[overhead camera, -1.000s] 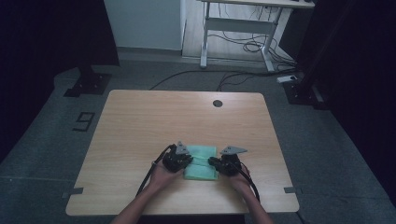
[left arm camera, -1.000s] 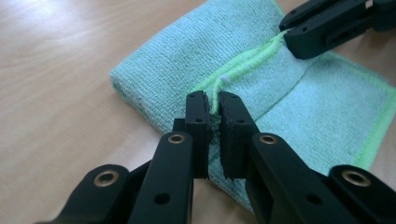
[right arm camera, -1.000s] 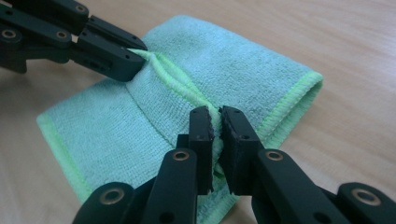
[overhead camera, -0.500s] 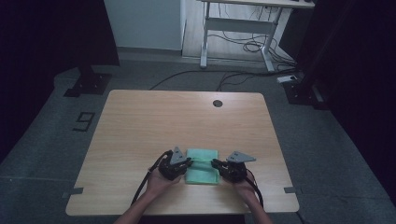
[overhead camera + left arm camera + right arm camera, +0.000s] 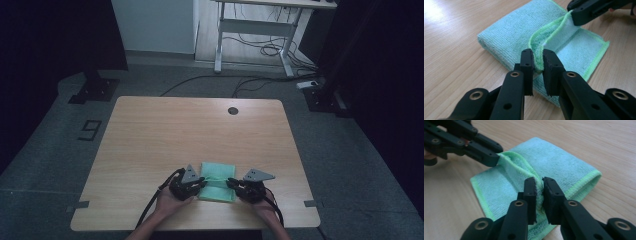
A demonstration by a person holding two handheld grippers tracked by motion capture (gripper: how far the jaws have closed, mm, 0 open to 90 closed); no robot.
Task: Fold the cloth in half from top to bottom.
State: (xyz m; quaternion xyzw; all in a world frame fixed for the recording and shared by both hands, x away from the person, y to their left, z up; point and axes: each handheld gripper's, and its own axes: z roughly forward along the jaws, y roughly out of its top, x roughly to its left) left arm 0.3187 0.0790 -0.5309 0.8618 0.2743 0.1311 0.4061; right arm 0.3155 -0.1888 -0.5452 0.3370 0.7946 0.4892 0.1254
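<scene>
A folded green microfibre cloth (image 5: 218,175) lies near the front edge of the wooden table (image 5: 200,130). My left gripper (image 5: 199,184) is at its left side, my right gripper (image 5: 231,184) at its right. In the left gripper view the left gripper (image 5: 538,61) is shut on the hemmed edge of the cloth's (image 5: 516,35) top layer, lifted into a ridge. The right gripper (image 5: 539,186) pinches the same raised edge of the cloth (image 5: 554,160) at its other end. Each gripper view shows the other gripper holding the ridge farther off.
A dark round grommet (image 5: 232,110) sits near the table's far edge. Wide bare wood stretches behind and to both sides of the cloth. Beyond the table are a white desk frame (image 5: 255,30), floor cables and black stand bases (image 5: 95,87).
Both grippers have moved toward the table's front edge, drawing the cloth's top layer with them. The cloth now lies closer to the front.
</scene>
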